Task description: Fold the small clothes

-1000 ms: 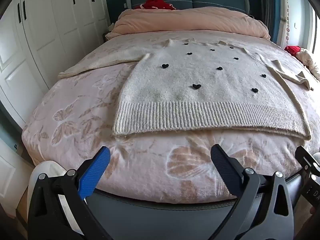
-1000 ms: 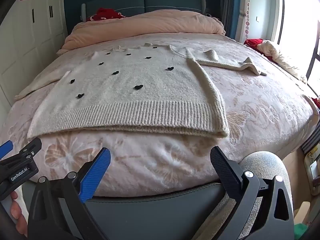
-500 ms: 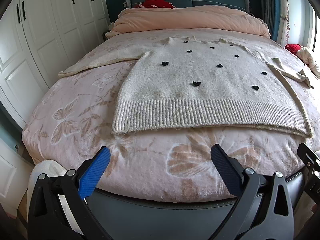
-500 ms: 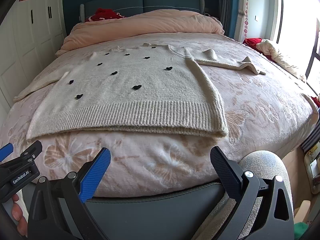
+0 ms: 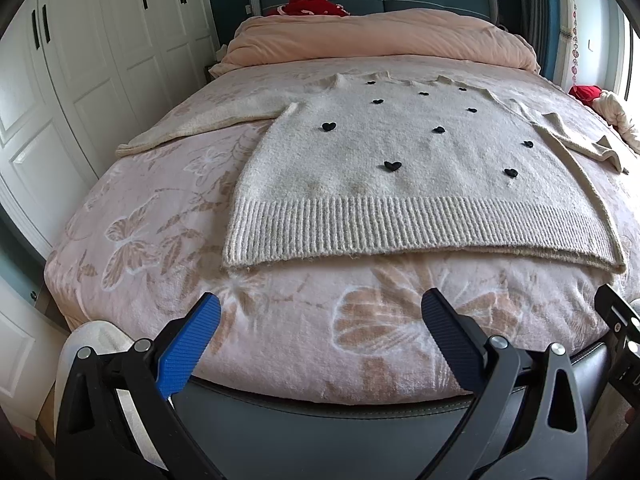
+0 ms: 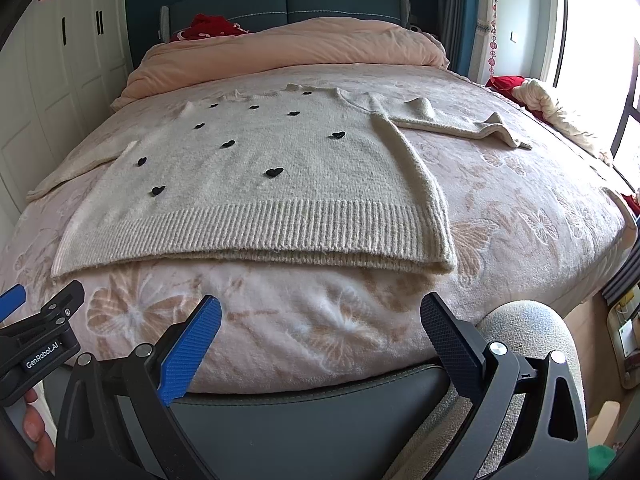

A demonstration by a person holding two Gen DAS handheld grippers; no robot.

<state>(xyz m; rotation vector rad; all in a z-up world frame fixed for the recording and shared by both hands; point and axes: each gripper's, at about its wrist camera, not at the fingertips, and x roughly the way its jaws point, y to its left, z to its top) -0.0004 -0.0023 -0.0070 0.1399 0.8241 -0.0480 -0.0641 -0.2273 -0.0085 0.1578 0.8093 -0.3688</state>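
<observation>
Both my grippers are spread wide with nothing in them, left gripper (image 5: 320, 320) and right gripper (image 6: 320, 320) hovering at the foot of the pink butterfly-print blanket (image 5: 152, 240). Just ahead of the tips, the cream knit sweater with little black hearts (image 5: 400, 168) lies flat, ribbed hem nearest me. Farther back there's a bunched peach duvet (image 6: 288, 52).

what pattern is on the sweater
Cream knit sweater with small black hearts; clearest in the left wrist view.
</observation>
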